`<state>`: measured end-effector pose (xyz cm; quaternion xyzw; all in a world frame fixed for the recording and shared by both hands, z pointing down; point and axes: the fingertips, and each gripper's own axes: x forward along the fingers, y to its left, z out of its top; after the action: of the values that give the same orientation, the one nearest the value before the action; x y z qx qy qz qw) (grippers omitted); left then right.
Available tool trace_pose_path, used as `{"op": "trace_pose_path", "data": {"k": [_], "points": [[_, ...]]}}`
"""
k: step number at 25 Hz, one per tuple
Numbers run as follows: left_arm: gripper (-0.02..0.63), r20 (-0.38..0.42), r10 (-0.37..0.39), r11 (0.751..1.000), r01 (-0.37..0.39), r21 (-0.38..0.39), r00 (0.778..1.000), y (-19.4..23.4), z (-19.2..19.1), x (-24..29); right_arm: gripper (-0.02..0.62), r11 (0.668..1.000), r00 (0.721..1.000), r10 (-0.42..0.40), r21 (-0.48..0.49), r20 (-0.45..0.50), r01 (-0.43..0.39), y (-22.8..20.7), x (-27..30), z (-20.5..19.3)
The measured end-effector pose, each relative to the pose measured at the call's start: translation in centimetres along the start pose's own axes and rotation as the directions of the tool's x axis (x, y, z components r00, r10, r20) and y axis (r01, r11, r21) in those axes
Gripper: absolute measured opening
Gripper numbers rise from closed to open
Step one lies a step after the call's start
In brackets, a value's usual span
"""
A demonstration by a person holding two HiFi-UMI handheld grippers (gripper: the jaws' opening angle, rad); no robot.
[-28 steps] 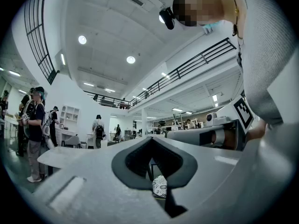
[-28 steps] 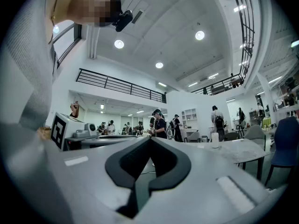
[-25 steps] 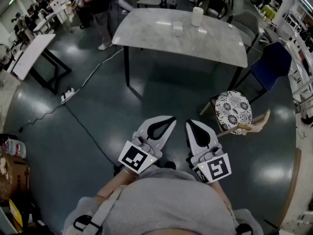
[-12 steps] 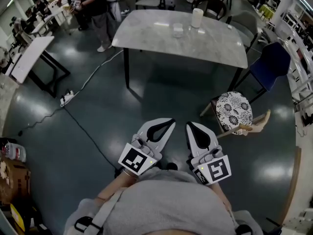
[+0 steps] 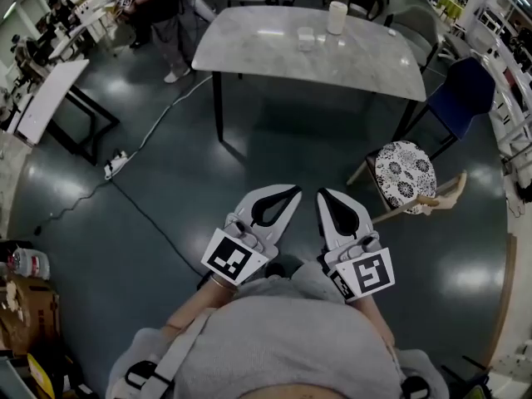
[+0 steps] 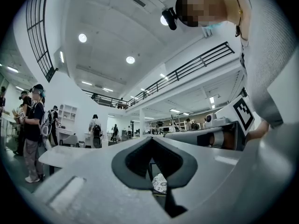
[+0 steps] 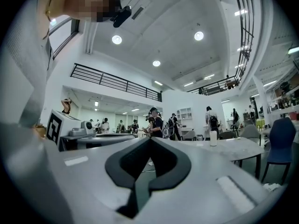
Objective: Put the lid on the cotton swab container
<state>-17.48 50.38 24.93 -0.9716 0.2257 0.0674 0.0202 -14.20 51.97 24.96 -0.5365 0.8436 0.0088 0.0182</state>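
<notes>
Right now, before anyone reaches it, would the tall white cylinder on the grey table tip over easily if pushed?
Probably yes: the tall white cylinder stands upright, taller than wide, so a push near its top could tip it. Once on its side, its round shape would likely roll on the smooth table. Weight cannot be judged.

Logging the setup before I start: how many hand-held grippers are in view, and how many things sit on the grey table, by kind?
Hand-held grippers: 2 (left hand-held gripper, right hand-held gripper)
Tall white cylinder on the grey table: 1
Small clear container on the table: 1
Total: 4
</notes>
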Motion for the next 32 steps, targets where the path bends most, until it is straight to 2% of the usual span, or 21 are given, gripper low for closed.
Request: {"op": "trace_pose_path", "data": {"k": [9, 17, 27, 32], "points": [[-0.001, -0.031, -0.011, 0.999, 0.010, -0.037, 0.999, 0.7, -1.5, 0.3, -0.003, 0.997, 0.998, -0.051, 0.057, -0.023, 0.052, -1.0, 0.1, -1.1], [-0.001, -0.021, -0.002, 1.000, 0.002, -0.011, 1.000, 3.5, -1.4, 3.3, -0.003, 0.997, 0.999, -0.037, 0.060, -0.020, 0.038, -3.9, 2.8, -1.2], [0.000, -0.012, 0.008, 0.999, -0.008, 0.044, 1.000, 10.1, -2.8, 12.5, -0.003, 0.998, 1.000, -0.001, 0.068, 0.007, 0.000, -13.0, 10.3, -1.6], [-0.002, 0.000, 0.049, 0.998, -0.049, 0.025, 0.999, 14.2, -3.1, 16.7, -0.003, 0.997, 1.000, 0.015, 0.071, 0.003, -0.015, -17.6, 14.2, -1.3]]}}
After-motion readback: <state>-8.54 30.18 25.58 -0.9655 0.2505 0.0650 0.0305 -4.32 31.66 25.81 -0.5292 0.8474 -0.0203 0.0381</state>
